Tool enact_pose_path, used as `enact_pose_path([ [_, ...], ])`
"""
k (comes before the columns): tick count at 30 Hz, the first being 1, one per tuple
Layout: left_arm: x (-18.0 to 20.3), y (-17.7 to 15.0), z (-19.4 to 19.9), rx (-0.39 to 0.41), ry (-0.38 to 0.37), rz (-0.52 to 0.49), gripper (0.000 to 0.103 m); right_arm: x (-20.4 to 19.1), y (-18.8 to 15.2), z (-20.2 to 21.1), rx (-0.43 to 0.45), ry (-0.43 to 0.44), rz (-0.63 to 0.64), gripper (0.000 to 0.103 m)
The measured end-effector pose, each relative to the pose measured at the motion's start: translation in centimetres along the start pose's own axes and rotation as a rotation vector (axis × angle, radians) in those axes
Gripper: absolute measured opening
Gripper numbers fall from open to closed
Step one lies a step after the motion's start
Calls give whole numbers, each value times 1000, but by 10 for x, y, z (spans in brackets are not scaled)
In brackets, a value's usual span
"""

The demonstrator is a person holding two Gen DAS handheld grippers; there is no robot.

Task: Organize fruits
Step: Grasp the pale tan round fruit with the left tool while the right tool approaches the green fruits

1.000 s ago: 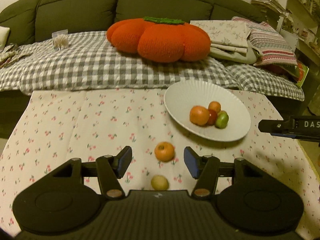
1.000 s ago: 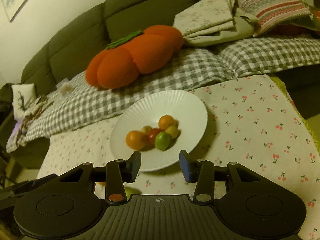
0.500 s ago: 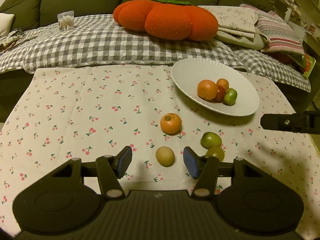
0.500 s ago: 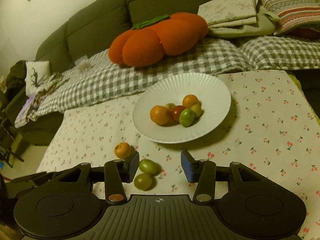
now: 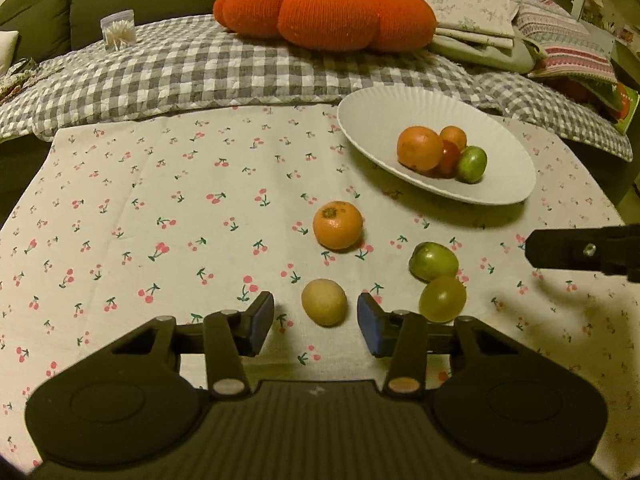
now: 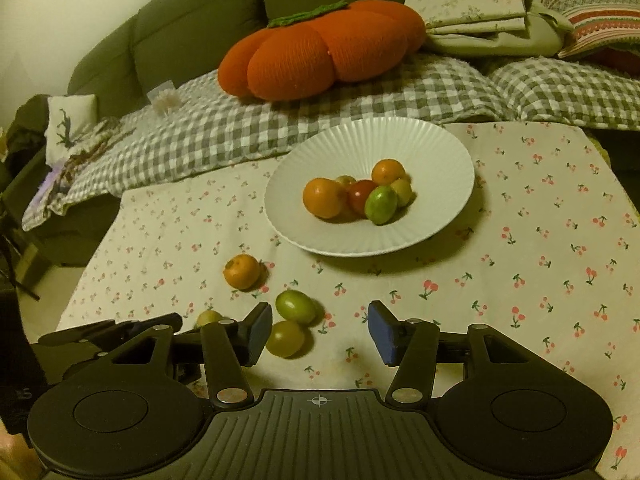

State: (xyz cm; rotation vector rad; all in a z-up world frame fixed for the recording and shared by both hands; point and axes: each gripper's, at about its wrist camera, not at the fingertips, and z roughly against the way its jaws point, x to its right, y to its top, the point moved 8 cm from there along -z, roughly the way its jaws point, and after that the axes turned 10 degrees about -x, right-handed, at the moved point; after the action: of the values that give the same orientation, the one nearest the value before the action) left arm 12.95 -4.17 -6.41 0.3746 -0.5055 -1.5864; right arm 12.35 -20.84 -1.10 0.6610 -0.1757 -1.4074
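A: White cotton printed with small red cherries covers the table; what lies on that cherry-print tablecloth [image 5: 168, 208]?

B: A round white ribbed plate [image 6: 436, 160] sits toward the far edge, right of the middle. In it I see a pile of small fruits [image 6: 356, 196]: two orange ones, a red one, and green and yellowish ones touching each other.

A: And off the plate?

B: Four loose fruits lie on the cloth nearer my edge. A small orange mandarin with a brown stem scar [image 5: 338, 225] sits just short of the plate. Nearer me lie a pale tan round fruit [image 5: 324, 302], a green oval fruit [image 5: 433, 261] and a yellow-green round fruit [image 5: 442, 299]; the last two touch.

A: Where are your tools?

B: My left gripper [image 5: 316, 318] points down at the cloth, its blue-padded jaws closing, with the tan fruit between the tips and a gap on both sides. My right gripper [image 6: 319, 328] has its jaws opening; only bare cloth lies between them, and the yellow-green fruit sits just beside its left pad.

A: What is behind the table?

B: A dark green sofa [image 6: 192, 28] with a grey-and-white checked blanket [image 5: 192, 68], and a big knitted orange pumpkin-shaped cushion [image 5: 328, 12] on it.
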Motion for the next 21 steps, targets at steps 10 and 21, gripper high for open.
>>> enact_pose_path([
  [10,1,0,-7,5,13,4,29,1,0,-2,-5,-6,0,53],
  [21,2,0,0,9,13,1,24,-1,-4,-11,-19,-17,14,53],
])
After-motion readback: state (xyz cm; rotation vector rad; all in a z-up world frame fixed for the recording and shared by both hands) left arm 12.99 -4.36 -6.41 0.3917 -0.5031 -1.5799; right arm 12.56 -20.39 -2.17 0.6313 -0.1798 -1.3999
